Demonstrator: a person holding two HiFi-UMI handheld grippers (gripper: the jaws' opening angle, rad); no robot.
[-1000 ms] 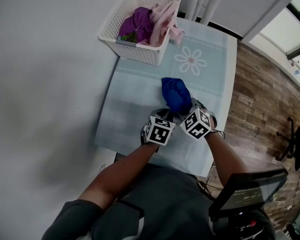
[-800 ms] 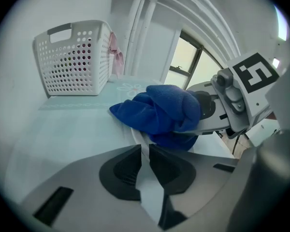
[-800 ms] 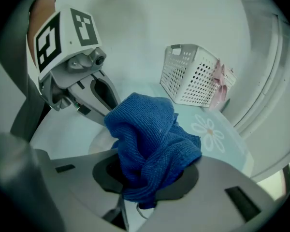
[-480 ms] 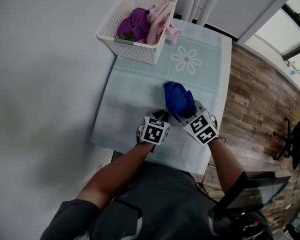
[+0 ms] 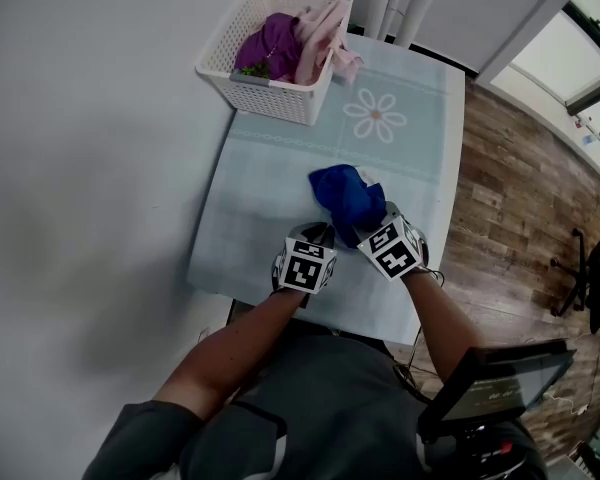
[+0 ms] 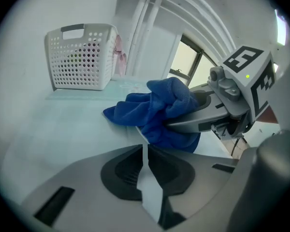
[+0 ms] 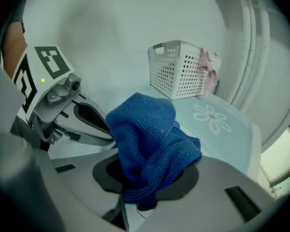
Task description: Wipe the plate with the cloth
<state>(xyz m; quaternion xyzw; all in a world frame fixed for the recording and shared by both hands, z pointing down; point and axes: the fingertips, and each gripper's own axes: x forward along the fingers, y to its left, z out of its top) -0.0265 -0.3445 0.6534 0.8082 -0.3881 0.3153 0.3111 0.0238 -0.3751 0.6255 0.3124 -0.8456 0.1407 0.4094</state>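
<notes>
Pale green fabric covers the table (image 5: pixel 260 218), at whose far left corner a white basket (image 5: pixel 270 78) of clothes is set. Near the front edge the plate (image 6: pixel 149 191) is almost hidden: only its thin white rim is seen, clamped between the closed jaws of the left gripper (image 6: pixel 146 150). The blue cloth (image 5: pixel 345 196) is bunched over it and pinched in the right gripper (image 7: pixel 150 175), just right of the left one. Wiping is judged to be under way; next, the cloth should be swept across the plate's face while the rim is held firm.
</notes>
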